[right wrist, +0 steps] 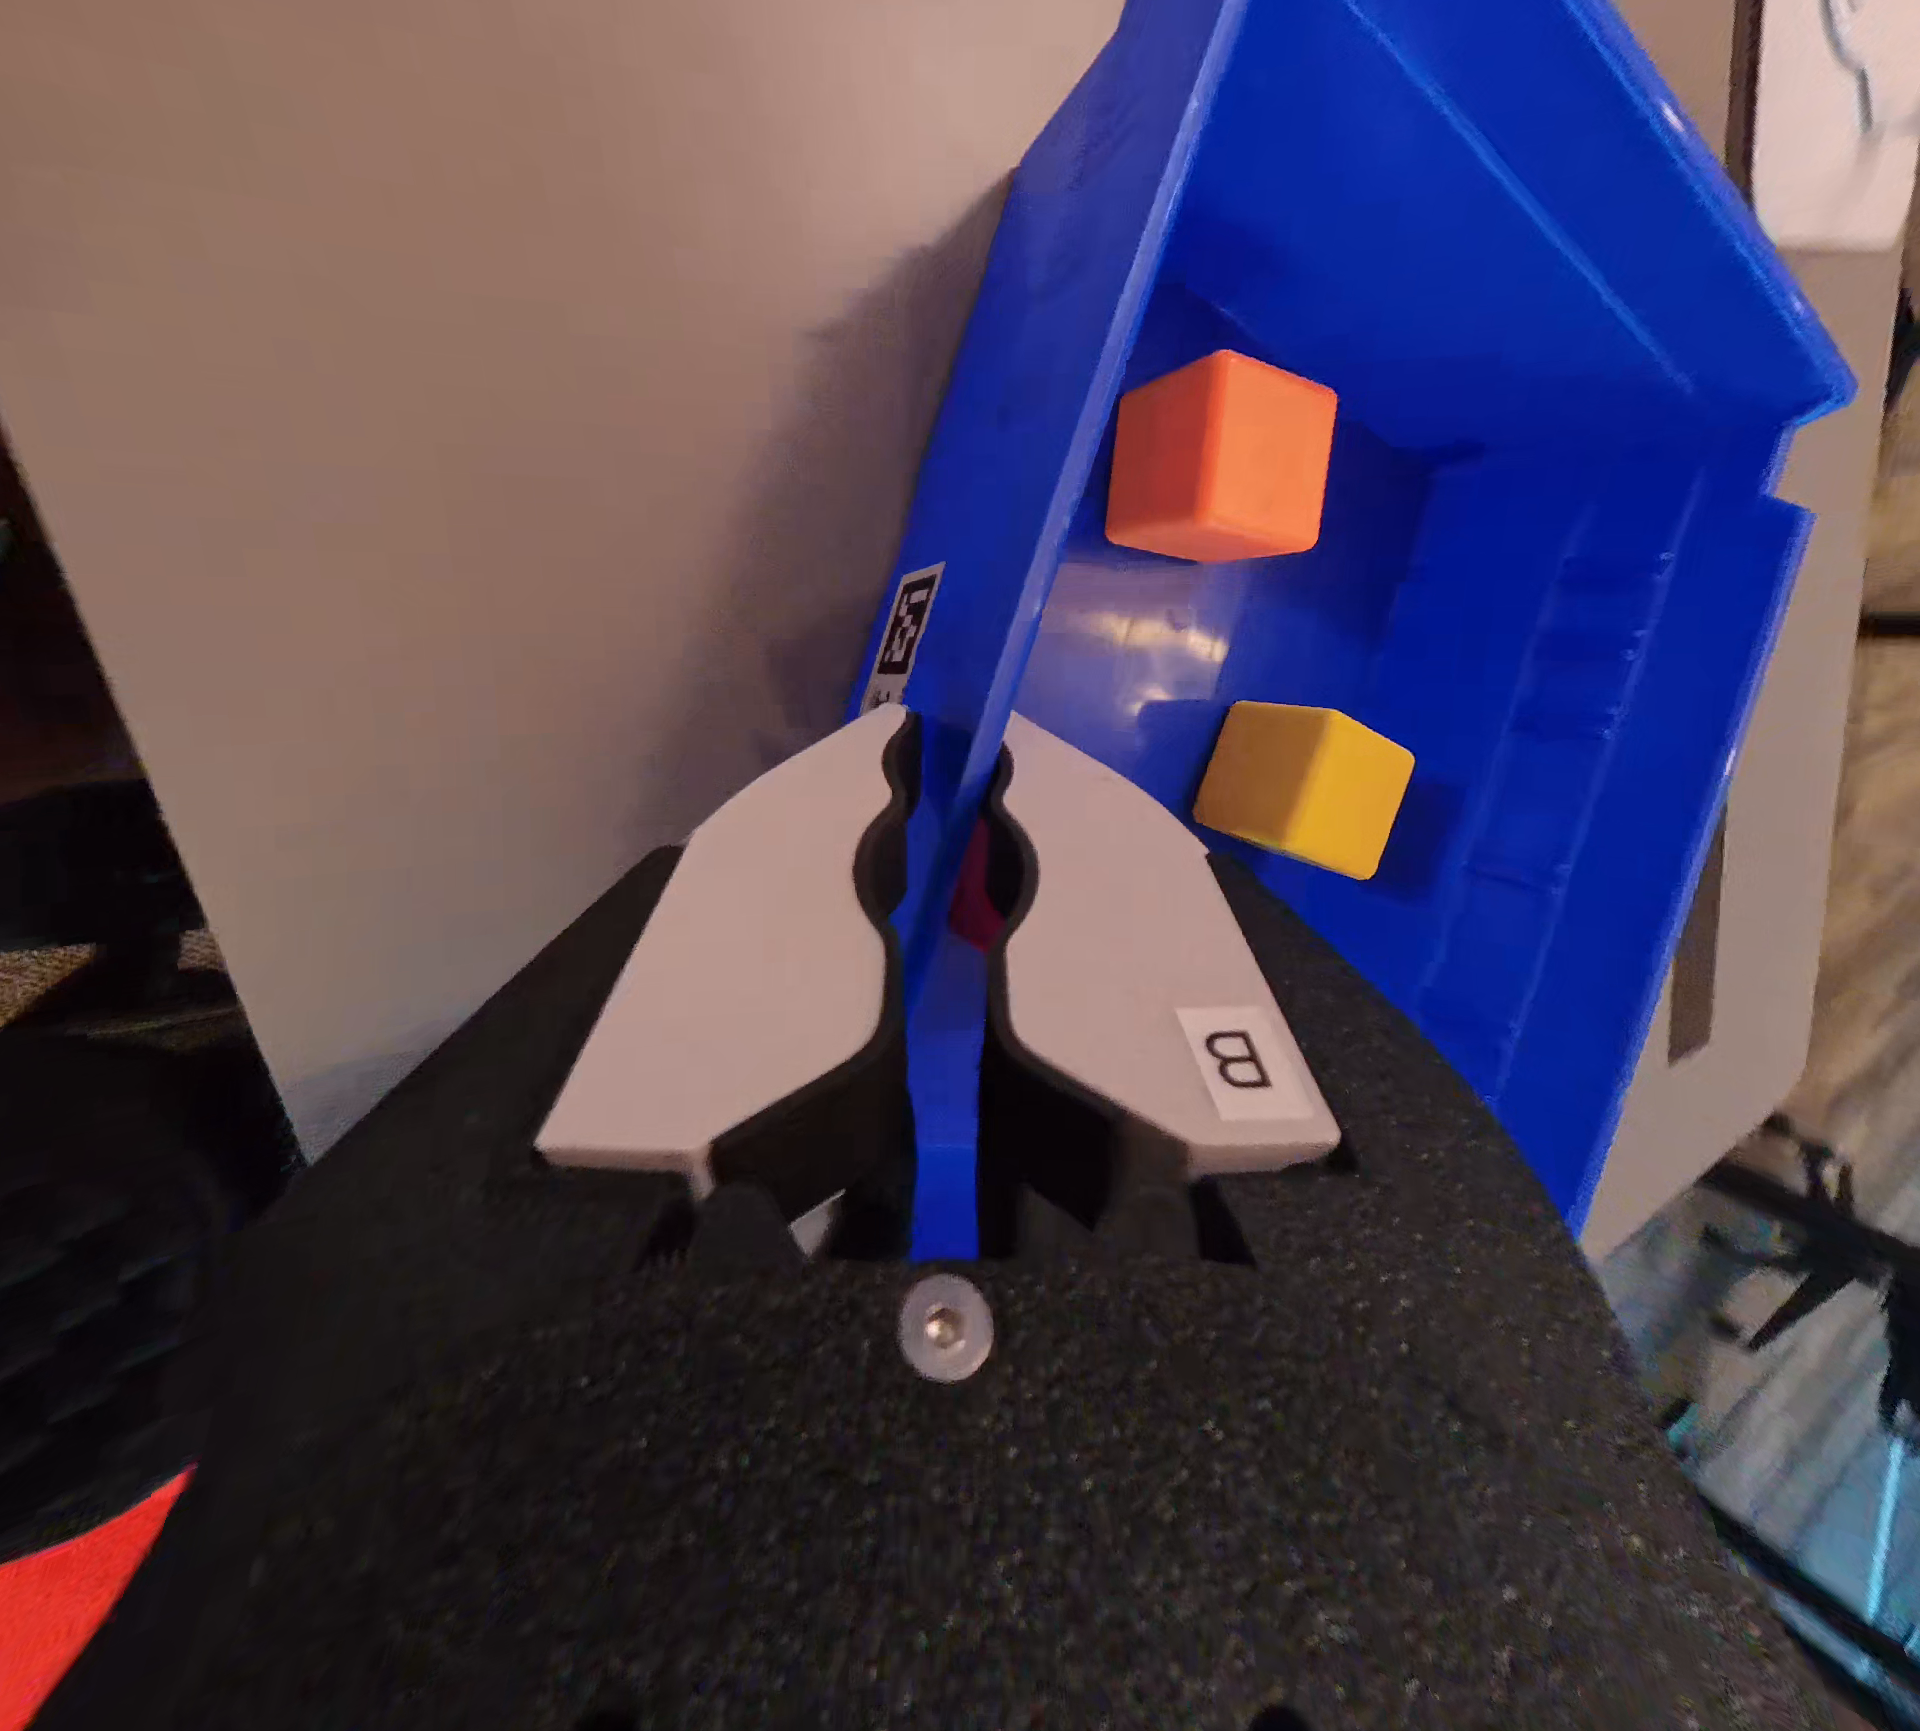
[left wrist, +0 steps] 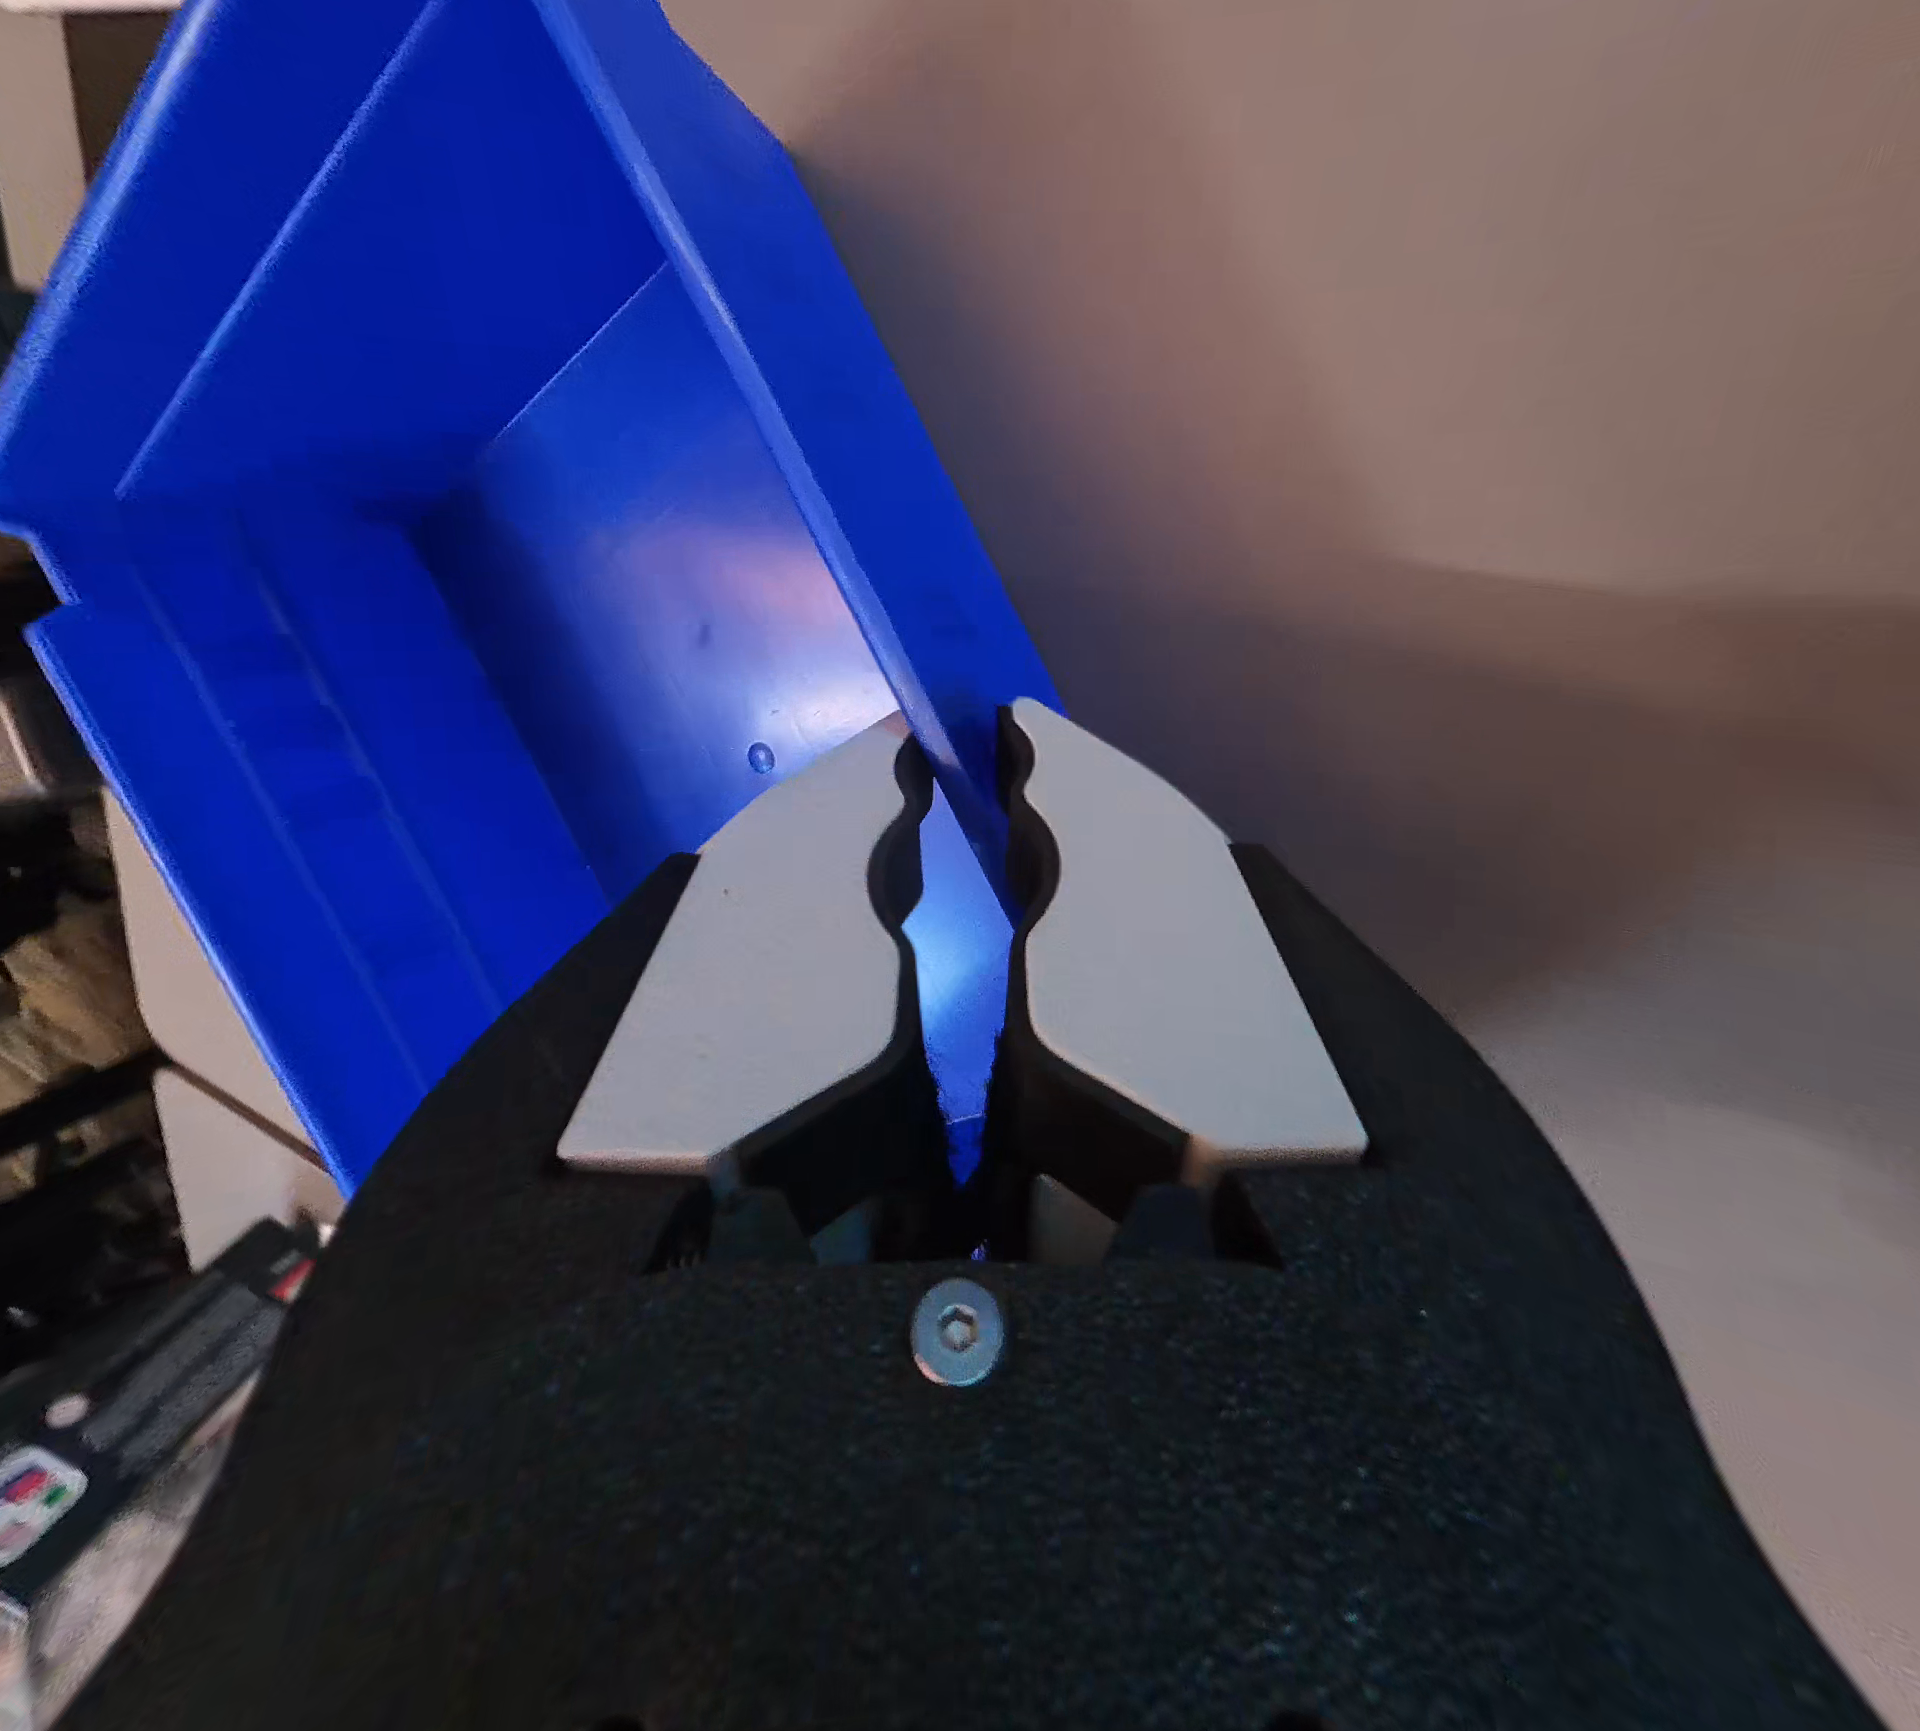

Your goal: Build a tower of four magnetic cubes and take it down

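Your left hand-held gripper (left wrist: 961,808) is nearly closed on one side wall of a blue plastic storage bin (left wrist: 436,393), its dark pads pressed on either face of the thin wall. Your right hand-held gripper (right wrist: 951,808) clamps the opposite side wall of the same blue bin (right wrist: 1455,331) in the same way.

From the left wrist view the bin's floor looks bare, though its near end is cut off behind the grey fingers (left wrist: 748,943). From the right, an orange cube (right wrist: 1221,471) and a yellow cube (right wrist: 1304,788) sit apart on the bin floor. A dark red sliver (right wrist: 975,892) shows between the right fingers; you cannot tell what it is. The surroundings are blurred.

The bin's long axis runs away from both cameras, open top towards you. It appears tilted against a beige desk (right wrist: 468,227).
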